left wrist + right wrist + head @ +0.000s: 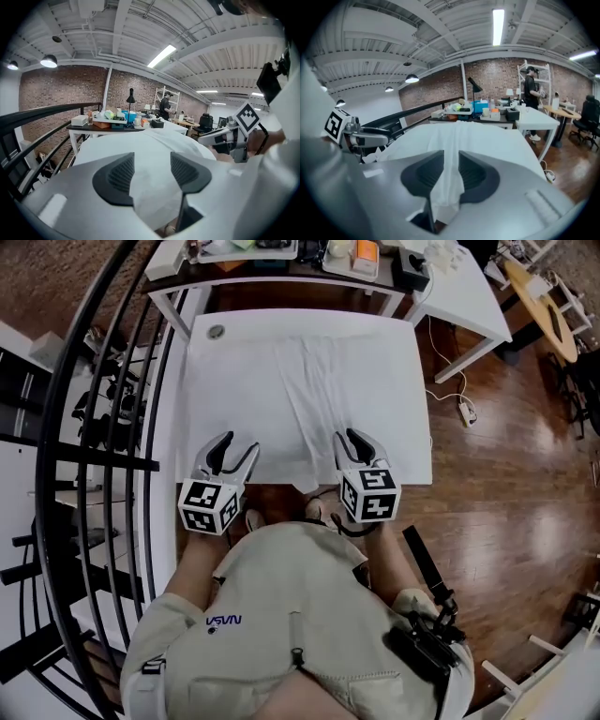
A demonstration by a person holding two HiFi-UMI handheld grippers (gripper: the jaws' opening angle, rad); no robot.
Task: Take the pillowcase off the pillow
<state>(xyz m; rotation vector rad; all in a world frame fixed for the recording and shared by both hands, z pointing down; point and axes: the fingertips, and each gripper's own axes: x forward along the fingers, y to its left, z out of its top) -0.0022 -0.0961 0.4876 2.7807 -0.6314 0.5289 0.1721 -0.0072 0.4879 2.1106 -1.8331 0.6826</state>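
Across the middle of the white table (202, 381) the pillowcase (319, 390) is spread, the pillow not told apart from it. At the table's near edge the right gripper (347, 440) is clamped on a raised fold of cloth. The left gripper (236, 444) is held with jaws apart, cloth loose between them. Stripping seems barely begun, and a left grip is needed next.

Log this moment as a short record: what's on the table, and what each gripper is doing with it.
Surface: white table
Item: wrinkled white pillowcase, lying along the table's middle
Left gripper: jaws apart, pillowcase fabric between them, not pinched
Right gripper: closed on a bunched fold of the pillowcase
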